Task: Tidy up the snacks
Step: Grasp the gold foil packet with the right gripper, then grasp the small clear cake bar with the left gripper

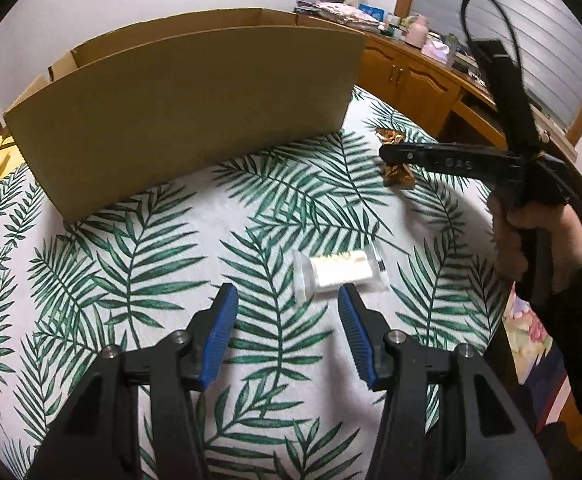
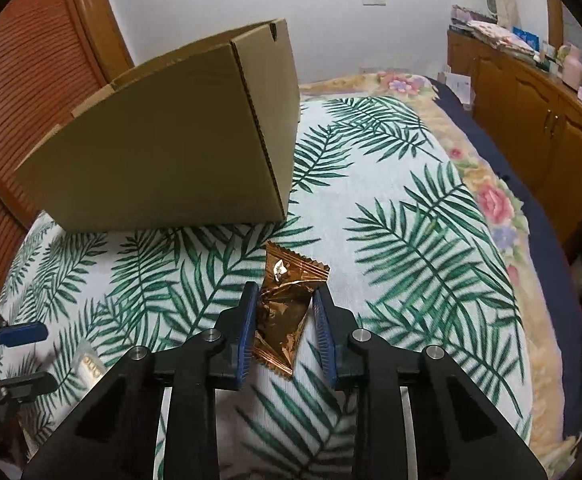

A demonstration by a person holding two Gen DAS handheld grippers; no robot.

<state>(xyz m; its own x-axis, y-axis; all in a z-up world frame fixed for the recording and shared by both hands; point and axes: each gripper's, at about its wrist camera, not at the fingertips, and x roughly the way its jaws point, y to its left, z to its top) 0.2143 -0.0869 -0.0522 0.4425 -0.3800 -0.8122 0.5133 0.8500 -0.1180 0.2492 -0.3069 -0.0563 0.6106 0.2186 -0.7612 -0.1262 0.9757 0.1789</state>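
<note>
The right gripper (image 2: 284,330), half open, straddles a copper wrapper (image 2: 281,312); the left gripper (image 1: 287,332) gapes empty; no legible print.

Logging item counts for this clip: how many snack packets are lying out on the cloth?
2. A clear packet just ahead of the left gripper, and a brown foil packet between the right gripper's fingers. The box's inside is hidden.

Only raised letters, seemingly "GAS", show on the right hand-held gripper (image 1: 395,155); nothing else reads
</note>
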